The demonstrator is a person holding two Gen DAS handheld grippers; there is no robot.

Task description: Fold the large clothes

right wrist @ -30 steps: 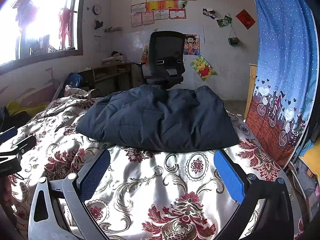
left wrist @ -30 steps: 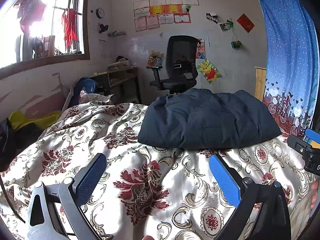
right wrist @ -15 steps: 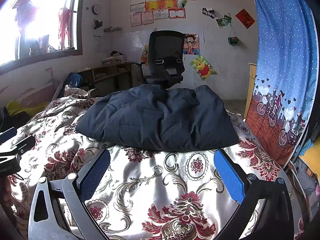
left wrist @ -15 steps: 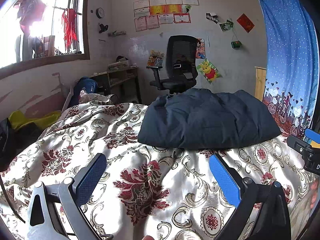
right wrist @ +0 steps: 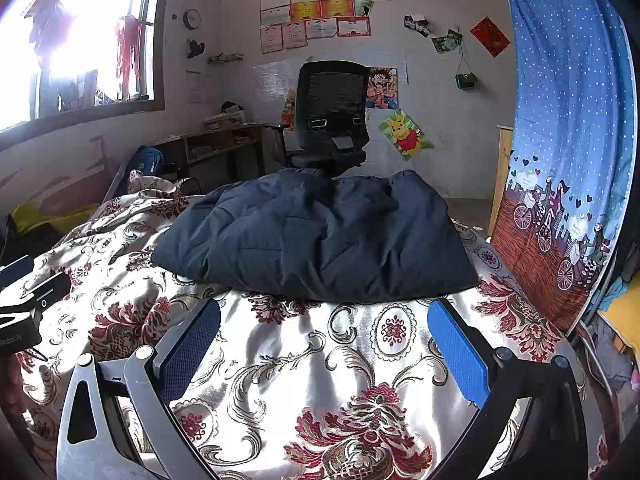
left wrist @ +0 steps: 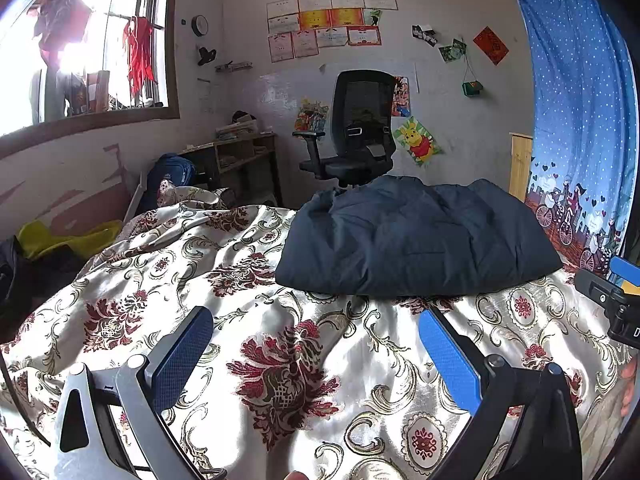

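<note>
A dark navy padded jacket [left wrist: 416, 240] lies folded in a puffy bundle on the far part of the bed; it also shows in the right wrist view [right wrist: 316, 240]. My left gripper [left wrist: 316, 344] is open and empty, hovering over the floral bedspread [left wrist: 200, 264] short of the jacket. My right gripper [right wrist: 324, 340] is open and empty, just in front of the jacket's near edge. Each gripper shows at the edge of the other's view.
A black office chair [left wrist: 356, 132] stands beyond the bed by the poster wall. A desk [left wrist: 236, 160] sits left of it under the window. A blue curtain [right wrist: 568, 140] hangs close on the right. Yellow cloth [left wrist: 60, 236] lies at the left.
</note>
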